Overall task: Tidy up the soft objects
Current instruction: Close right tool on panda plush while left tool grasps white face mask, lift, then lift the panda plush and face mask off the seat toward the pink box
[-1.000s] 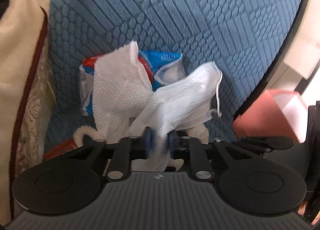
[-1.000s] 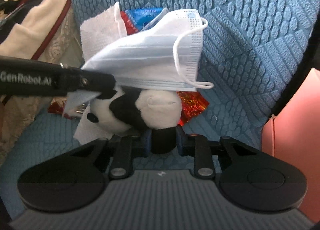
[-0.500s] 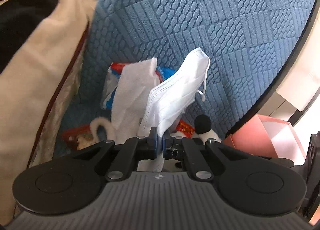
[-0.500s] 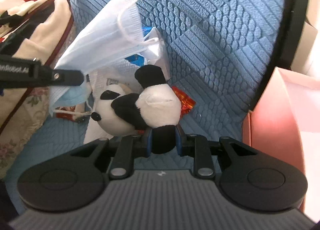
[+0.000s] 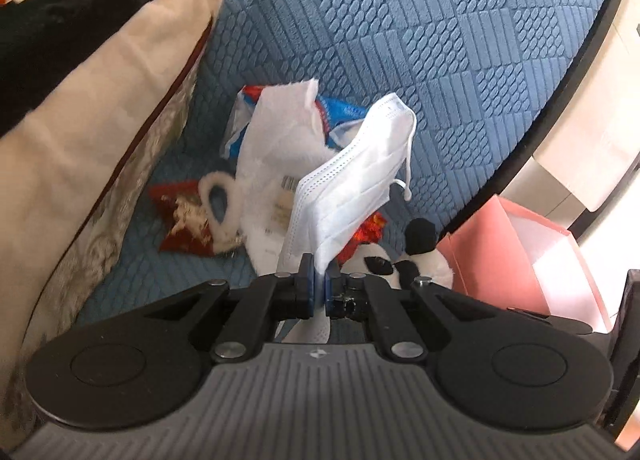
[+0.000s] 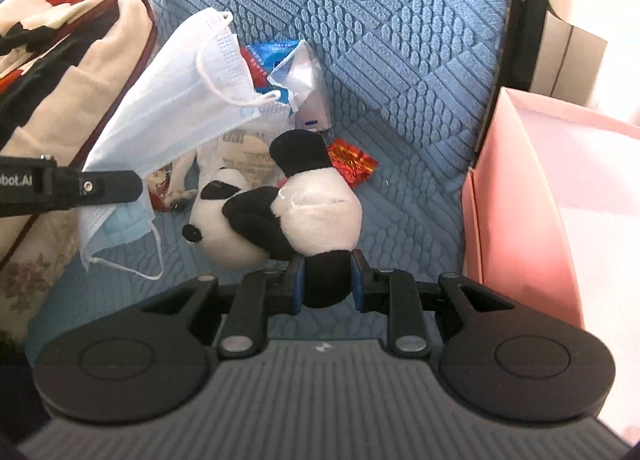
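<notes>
Your right gripper [image 6: 327, 280] pinches the panda plush [image 6: 280, 211] by a black leg, the toy's body stretching up and to the left of the jaws, head lowest at the left, clear of the blue quilted seat [image 6: 400, 59]. Your left gripper [image 5: 320, 292] is pressed together on a corner of the white face mask [image 5: 356, 175], which stands up and to the right from the jaws, ear loop dangling at its far edge. The pink box [image 6: 540, 199] lies just right of the panda, beside the seat's edge, so your right hand is the nearer one to it; judged from here, the next move is a short swing rightward, with the mask following across. On the seat behind stay a white tissue [image 5: 280, 139], a blue-and-red packet [image 6: 276, 55] and a red foil wrapper [image 6: 352, 163]. The left gripper's arm in the right view reads "bot.AI"; the packet's print and a barcode label are too small to read.
</notes>
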The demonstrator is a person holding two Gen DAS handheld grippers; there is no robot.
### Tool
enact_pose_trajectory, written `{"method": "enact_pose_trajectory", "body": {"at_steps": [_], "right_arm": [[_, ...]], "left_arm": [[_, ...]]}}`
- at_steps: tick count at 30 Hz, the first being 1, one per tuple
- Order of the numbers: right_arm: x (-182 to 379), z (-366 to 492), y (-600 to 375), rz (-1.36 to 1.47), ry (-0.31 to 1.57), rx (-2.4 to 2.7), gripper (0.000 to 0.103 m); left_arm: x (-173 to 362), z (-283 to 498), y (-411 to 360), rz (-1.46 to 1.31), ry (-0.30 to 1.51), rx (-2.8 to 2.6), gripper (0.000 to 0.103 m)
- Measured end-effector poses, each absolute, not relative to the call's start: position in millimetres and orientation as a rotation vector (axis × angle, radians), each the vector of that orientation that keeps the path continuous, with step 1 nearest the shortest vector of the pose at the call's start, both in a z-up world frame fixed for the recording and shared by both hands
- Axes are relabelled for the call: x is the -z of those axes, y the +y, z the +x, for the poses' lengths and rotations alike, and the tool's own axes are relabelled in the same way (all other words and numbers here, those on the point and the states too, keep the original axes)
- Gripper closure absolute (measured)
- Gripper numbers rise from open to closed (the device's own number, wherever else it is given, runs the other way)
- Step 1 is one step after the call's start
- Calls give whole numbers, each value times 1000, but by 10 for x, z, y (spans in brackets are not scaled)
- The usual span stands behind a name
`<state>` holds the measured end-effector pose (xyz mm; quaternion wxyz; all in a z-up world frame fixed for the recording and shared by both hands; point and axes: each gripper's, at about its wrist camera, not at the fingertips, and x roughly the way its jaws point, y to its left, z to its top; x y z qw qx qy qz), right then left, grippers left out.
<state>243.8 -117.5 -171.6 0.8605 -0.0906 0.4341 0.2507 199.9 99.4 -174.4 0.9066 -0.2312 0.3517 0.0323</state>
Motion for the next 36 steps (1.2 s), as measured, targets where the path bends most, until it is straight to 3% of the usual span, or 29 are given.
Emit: {"method": "enact_pose_trajectory", "body": {"at_steps": [36], "right_arm": [[1637, 1358, -1653, -202, 1000, -405, 75]], "left_arm": [[1817, 1163, 572, -436, 858, -93, 97]]}}
